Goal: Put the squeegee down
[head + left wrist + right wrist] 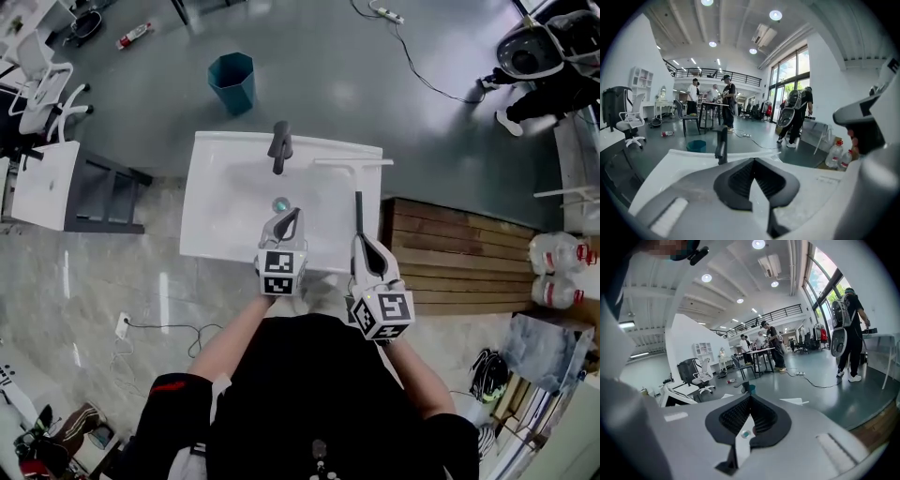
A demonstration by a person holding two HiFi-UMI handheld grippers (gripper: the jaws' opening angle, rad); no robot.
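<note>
The squeegee lies on the right side of the white sink (211, 202): its white blade (352, 162) rests along the back rim, and its black handle (358, 211) points toward me. My right gripper (359, 238) is shut and empty, with its tip just short of the handle's near end. My left gripper (293, 212) hangs over the basin near the drain (280, 203), also shut with nothing in it. In the left gripper view the closed jaws (753, 160) point at the black faucet (722, 145). In the right gripper view the closed jaws (750, 397) hold nothing.
The black faucet (279, 145) stands at the sink's back edge. A teal bin (232, 82) sits on the floor behind it. A wooden pallet (450, 253) and water jugs (558, 267) lie to the right, and a white cabinet (47, 183) to the left. A person (544, 56) stands at the far right.
</note>
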